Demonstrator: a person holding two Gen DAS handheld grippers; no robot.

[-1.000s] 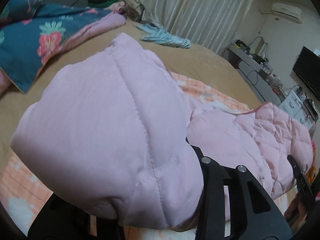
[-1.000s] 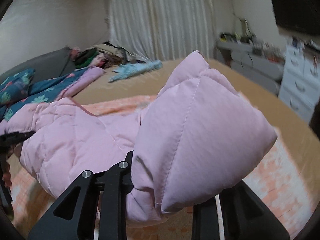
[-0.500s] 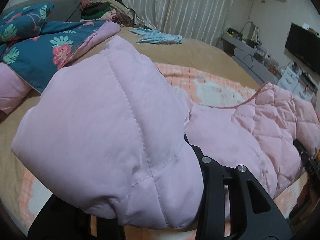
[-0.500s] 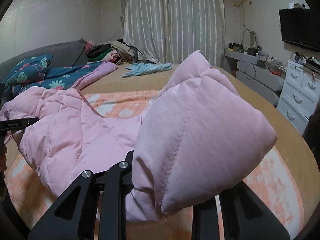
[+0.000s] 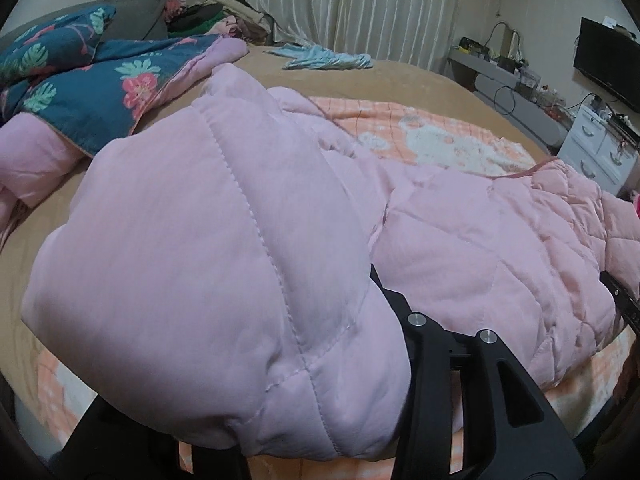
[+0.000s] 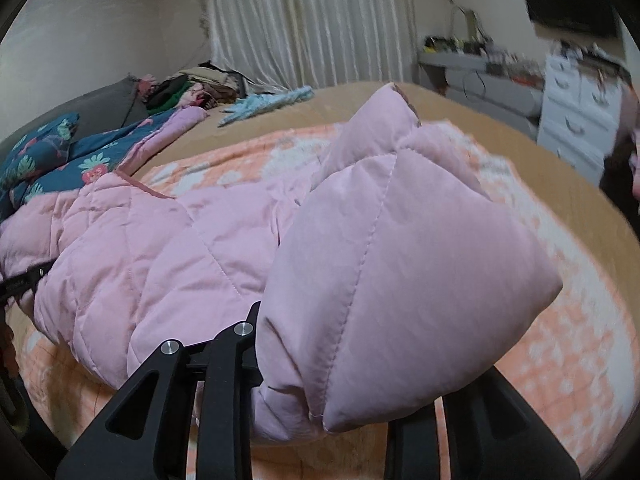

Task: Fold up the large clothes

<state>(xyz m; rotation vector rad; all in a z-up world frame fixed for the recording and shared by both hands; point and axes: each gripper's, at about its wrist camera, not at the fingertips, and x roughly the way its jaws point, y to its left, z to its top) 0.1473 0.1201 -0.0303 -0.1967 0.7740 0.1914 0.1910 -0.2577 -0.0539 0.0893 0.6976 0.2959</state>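
My left gripper (image 5: pixel 280 420) has its fingers clamped on a puffy end of the pink jacket (image 5: pixel 480 248), padding bulging over and ahead of them. My right gripper (image 6: pixel 340 412) grips the other puffy end the same way. The rest of the jacket (image 6: pixel 160 248) sags between both fingers onto the orange blanket (image 6: pixel 560 340) on the bed (image 5: pixel 400 80).

A floral teal quilt (image 5: pixel 100 92) is lying beside a light-blue garment (image 5: pixel 324 58) on the tan bedspread (image 5: pixel 400 80); pale curtains (image 6: pixel 308 20) are hanging behind.
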